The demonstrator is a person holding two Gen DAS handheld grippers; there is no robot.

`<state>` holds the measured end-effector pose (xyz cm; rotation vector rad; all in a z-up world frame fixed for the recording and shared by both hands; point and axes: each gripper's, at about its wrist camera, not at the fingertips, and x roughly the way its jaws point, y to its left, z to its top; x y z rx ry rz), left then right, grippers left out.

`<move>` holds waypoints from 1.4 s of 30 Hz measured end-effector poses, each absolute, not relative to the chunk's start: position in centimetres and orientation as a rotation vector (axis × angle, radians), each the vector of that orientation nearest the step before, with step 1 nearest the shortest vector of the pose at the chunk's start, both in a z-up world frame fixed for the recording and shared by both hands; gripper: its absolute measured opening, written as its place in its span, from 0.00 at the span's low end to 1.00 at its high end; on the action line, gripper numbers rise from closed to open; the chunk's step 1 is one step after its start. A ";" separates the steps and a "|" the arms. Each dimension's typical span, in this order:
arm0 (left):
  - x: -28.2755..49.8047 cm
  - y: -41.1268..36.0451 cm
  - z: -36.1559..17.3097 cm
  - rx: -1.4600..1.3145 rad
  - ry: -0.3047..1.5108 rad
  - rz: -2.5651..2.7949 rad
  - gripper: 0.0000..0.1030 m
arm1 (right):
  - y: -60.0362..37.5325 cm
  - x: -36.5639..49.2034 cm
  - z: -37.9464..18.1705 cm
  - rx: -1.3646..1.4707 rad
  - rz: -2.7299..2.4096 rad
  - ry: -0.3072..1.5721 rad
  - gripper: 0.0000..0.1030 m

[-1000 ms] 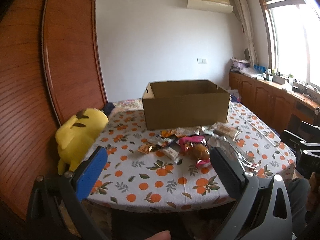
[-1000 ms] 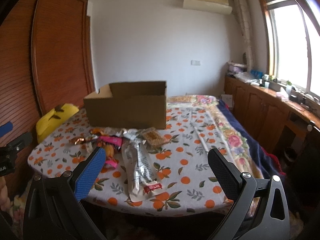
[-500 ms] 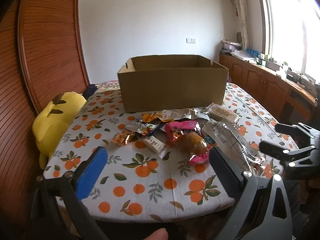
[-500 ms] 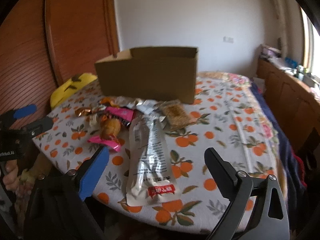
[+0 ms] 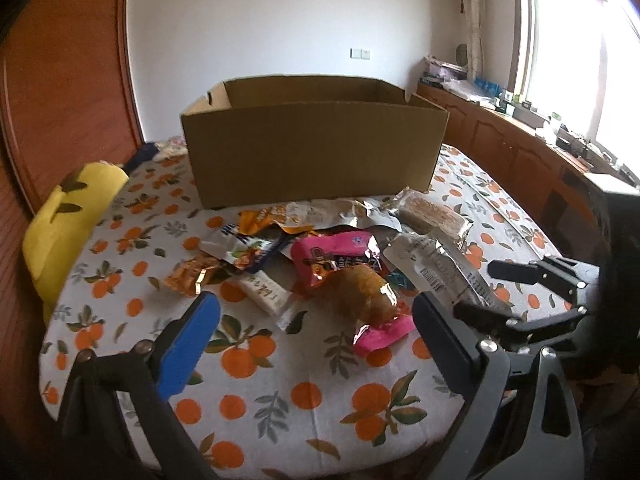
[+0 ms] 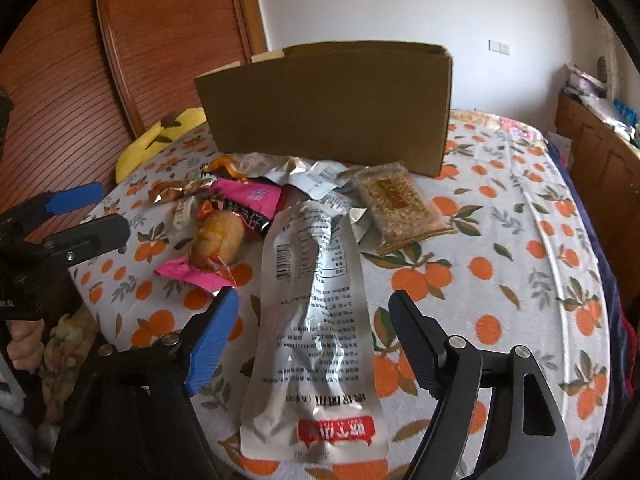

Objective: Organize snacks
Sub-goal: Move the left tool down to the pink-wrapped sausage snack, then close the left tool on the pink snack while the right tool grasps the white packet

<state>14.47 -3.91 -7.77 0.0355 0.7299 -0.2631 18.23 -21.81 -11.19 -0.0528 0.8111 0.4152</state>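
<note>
- Right gripper (image 6: 313,330): jaws apart, just been closing; the long silver pouch (image 6: 314,320) lies between them, pads not yet touching it.
- Pouch long axis runs straight away from the fingers toward the cardboard box (image 6: 328,108); the right hand is the nearer.
- Left gripper (image 5: 316,320): jaws apart and narrowing, nothing held; pink-wrapped snack (image 5: 352,276) just ahead.
- Box interior hidden; the pouch's red label is too blurred to read; the heaped wrappers overlap.
</note>
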 end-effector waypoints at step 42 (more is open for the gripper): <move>19.4 -7.1 -12.5 -0.025 0.894 -0.327 0.44 | -25.4 18.5 -11.3 -0.017 0.412 0.795 0.38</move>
